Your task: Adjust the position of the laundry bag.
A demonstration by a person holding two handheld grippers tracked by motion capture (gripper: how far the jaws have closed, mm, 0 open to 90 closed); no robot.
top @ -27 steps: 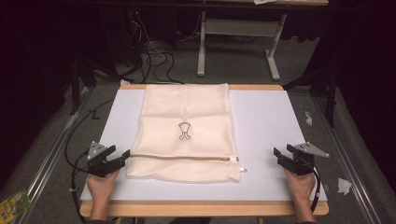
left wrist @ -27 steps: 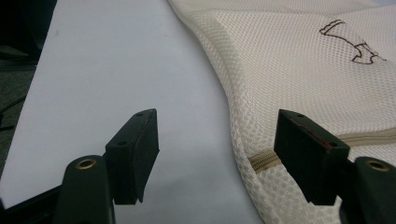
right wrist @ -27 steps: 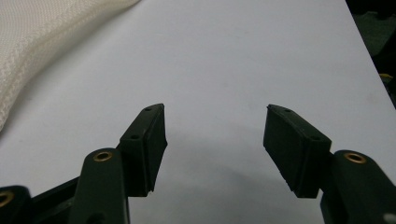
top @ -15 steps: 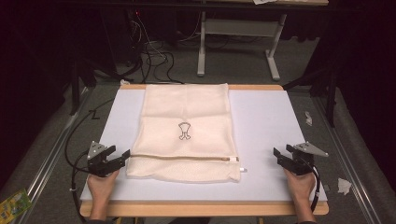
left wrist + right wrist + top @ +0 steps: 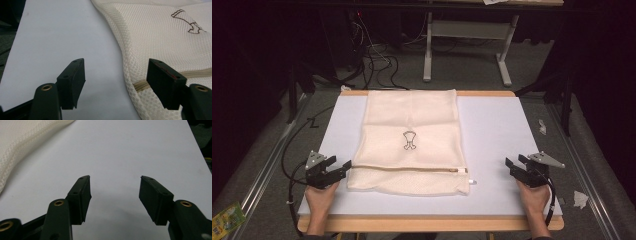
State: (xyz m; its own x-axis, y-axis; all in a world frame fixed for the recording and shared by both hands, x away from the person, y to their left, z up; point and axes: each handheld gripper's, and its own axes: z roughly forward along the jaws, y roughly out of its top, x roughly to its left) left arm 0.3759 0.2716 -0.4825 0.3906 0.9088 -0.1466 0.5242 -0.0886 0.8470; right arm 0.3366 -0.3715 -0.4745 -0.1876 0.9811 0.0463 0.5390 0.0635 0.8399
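We see one cream mesh laundry bag [image 5: 411, 142] with a tan zipper [image 5: 407, 169] and a small outlined emblem [image 5: 409, 140], lying flat mid-surface [image 5: 497, 125]. Two hand-held grippers flank it: the left hand-held gripper [image 5: 343, 167] released at its zipper end, the right hand-held gripper [image 5: 515, 163] released, well apart.

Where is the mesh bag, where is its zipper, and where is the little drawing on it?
mesh bag [image 5: 412, 112]: high view, on the upper cloth panel.
zipper [image 5: 407, 169]: high view, midway along the tan strip.
little drawing [image 5: 410, 140]: high view, on the dark outline at the bag's middle.
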